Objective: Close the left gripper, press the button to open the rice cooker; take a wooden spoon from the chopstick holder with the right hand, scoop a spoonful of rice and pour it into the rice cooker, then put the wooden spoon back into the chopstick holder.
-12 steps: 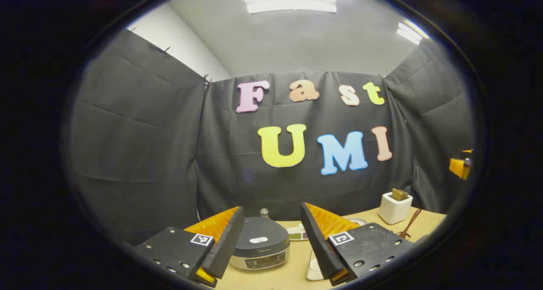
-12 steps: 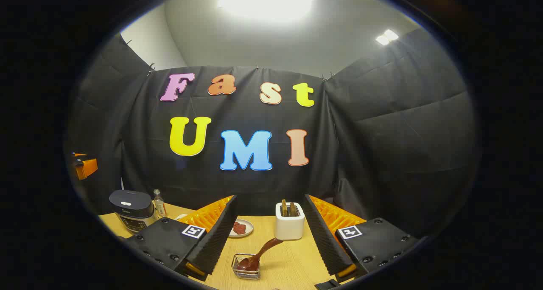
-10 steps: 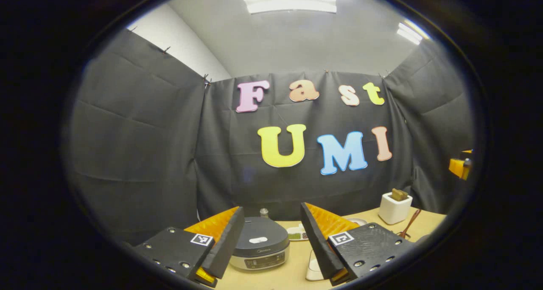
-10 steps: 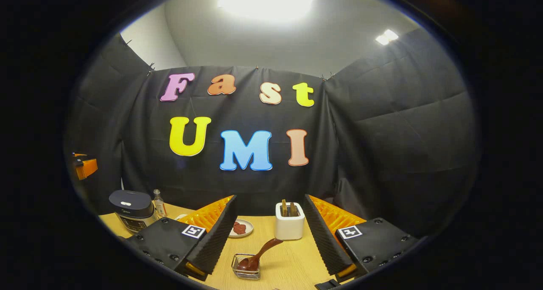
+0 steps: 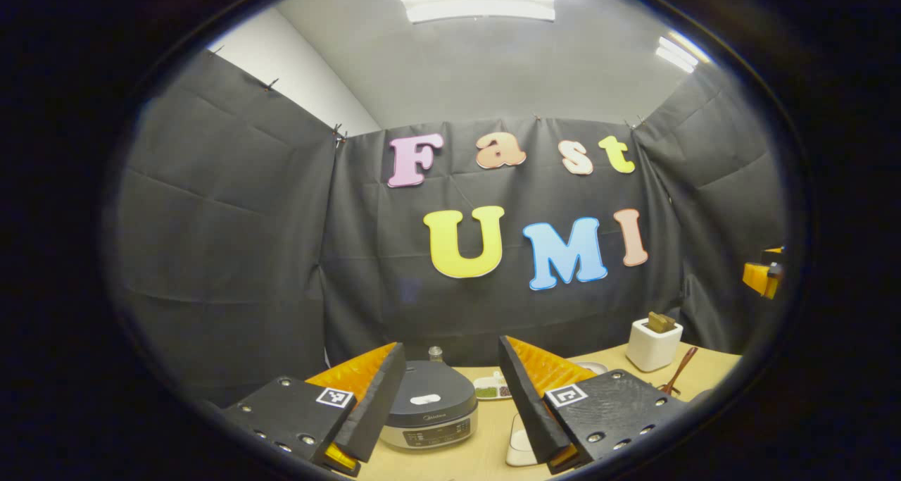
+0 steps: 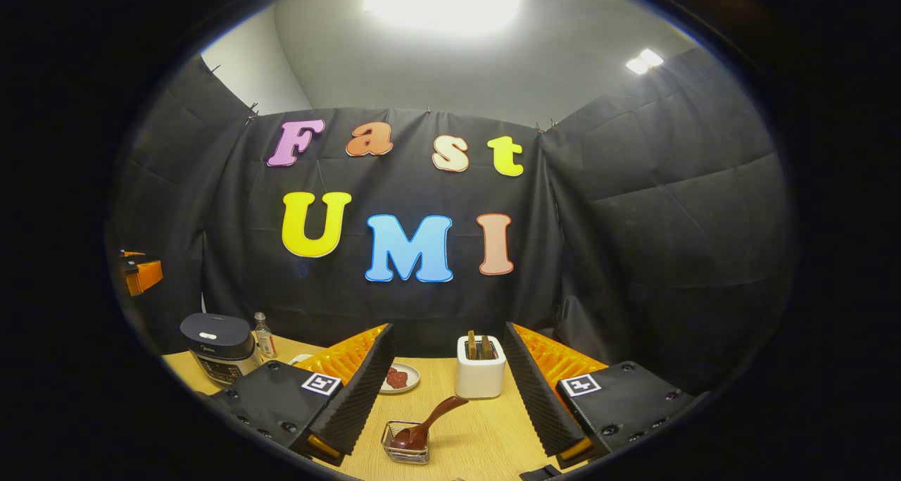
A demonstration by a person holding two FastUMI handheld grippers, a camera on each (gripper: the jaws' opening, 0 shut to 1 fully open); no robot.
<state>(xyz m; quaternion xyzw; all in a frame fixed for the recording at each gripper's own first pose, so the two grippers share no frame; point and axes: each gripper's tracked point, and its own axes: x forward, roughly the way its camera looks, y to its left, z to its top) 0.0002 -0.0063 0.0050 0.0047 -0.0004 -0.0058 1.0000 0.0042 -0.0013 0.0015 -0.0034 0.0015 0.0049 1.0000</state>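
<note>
Looking forward along my left gripper [image 5: 445,396], I see its two fingers spread wide apart with nothing between them, and the rice cooker [image 5: 429,414] sitting straight ahead in that gap, a little way off and lower, on the wooden table [image 5: 486,453]. The cooker's lid is down. A pale oval patch on the dark lid, which I take to be the release button [image 5: 425,399], lies on the centre line between my fingers, so the coming move looks like this: bring the fingers together first, then travel forward and down onto that patch. My left hand is clearly the nearer one to the cooker.

From my right gripper [image 6: 448,389], also released and empty, the cooker sits far off to the left edge. Ahead of this gripper stands a white chopstick holder [image 6: 481,375], upright, with wooden handles poking out of its top; I cannot tell which of them is the spoon. Nearer, between the fingers and lower, is a small wire basket [image 6: 405,444] with a brown wooden spoon [image 6: 429,423] leaning in it, handle slanting up to the right.

Other things around: a small bottle [image 6: 264,336] just beside the cooker, a small plate [image 6: 401,377] of something red behind the basket, and a white cup-like object [image 5: 519,447] near my left gripper's right finger, which could get nudged on the way forward.
</note>
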